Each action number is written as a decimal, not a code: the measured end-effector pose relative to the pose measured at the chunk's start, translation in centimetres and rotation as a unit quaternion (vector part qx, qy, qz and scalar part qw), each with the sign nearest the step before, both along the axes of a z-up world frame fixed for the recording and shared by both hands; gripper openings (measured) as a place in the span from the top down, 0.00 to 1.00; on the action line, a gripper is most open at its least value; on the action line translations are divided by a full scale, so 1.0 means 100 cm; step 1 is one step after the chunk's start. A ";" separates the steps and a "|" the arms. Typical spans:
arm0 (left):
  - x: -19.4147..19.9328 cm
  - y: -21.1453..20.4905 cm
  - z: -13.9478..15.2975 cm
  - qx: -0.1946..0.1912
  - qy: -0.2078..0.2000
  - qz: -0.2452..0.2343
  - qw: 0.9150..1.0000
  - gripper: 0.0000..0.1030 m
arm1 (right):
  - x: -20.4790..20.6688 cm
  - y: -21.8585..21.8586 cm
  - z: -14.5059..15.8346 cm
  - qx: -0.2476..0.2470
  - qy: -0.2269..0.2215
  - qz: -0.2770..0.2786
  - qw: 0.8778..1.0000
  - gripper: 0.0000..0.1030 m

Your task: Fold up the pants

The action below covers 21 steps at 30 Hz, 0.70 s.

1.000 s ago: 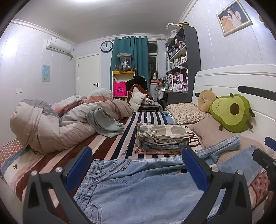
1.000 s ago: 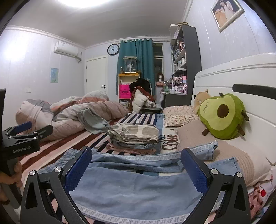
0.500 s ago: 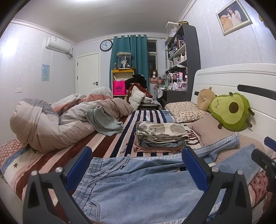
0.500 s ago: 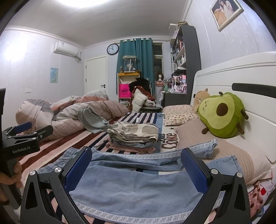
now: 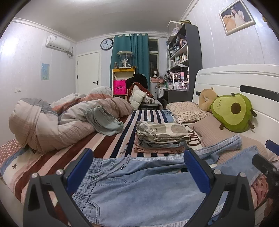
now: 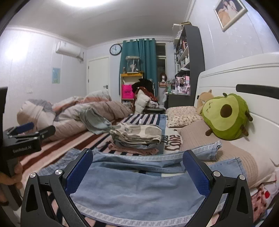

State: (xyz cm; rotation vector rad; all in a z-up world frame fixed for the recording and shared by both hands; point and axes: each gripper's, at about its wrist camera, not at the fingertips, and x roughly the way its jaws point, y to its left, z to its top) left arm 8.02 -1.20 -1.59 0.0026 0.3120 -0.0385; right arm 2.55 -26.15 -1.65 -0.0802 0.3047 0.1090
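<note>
a rumpled striped duvet (image 5: 57,122) is heaped along the far left of the bed, a grey-green garment (image 5: 104,122) draped over its near edge. mid-bed, a neat stack of folded clothes (image 5: 161,138) sits on the striped sheet (image 5: 108,139). against the white headboard (image 5: 232,76) leans an avocado plush (image 5: 232,112), a tan plush (image 5: 206,98) just beside it, above a floral pillow (image 5: 187,111) and a beige pillow (image 5: 211,131). at the back, teal curtains (image 5: 130,57), a wall clock (image 5: 106,44), a white door (image 5: 88,73), an air conditioner (image 5: 58,41), a pink bag (image 5: 119,86) and a dark shelf unit (image 5: 185,59). a framed photo (image 5: 236,16) hangs top right.
</note>
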 end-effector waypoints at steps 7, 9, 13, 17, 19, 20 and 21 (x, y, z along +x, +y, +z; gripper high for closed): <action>0.012 0.004 -0.006 -0.006 0.013 0.001 1.000 0.01 | 0.011 0.002 -0.007 0.004 0.002 0.009 1.000 0.00; 0.020 0.009 -0.008 -0.014 0.019 -0.001 1.000 0.01 | 0.015 0.001 -0.009 0.007 -0.008 0.002 1.000 0.00; 0.050 0.024 -0.017 -0.021 0.041 -0.009 0.999 0.01 | 0.036 -0.003 -0.017 -0.002 0.006 0.004 1.000 0.00; 0.088 0.040 -0.027 -0.020 0.070 -0.016 0.997 0.01 | 0.076 -0.018 -0.034 -0.033 0.065 0.025 0.997 0.00; 0.112 0.048 -0.033 -0.025 0.079 -0.016 0.996 0.01 | 0.100 -0.032 -0.043 -0.025 0.094 0.033 0.995 0.00; 0.121 0.051 -0.035 -0.025 0.080 -0.014 0.996 0.01 | 0.113 -0.039 -0.048 -0.014 0.113 0.042 0.993 0.00; 0.133 0.055 -0.038 -0.022 0.081 -0.011 0.996 0.01 | 0.123 -0.046 -0.052 -0.004 0.125 0.052 0.991 0.00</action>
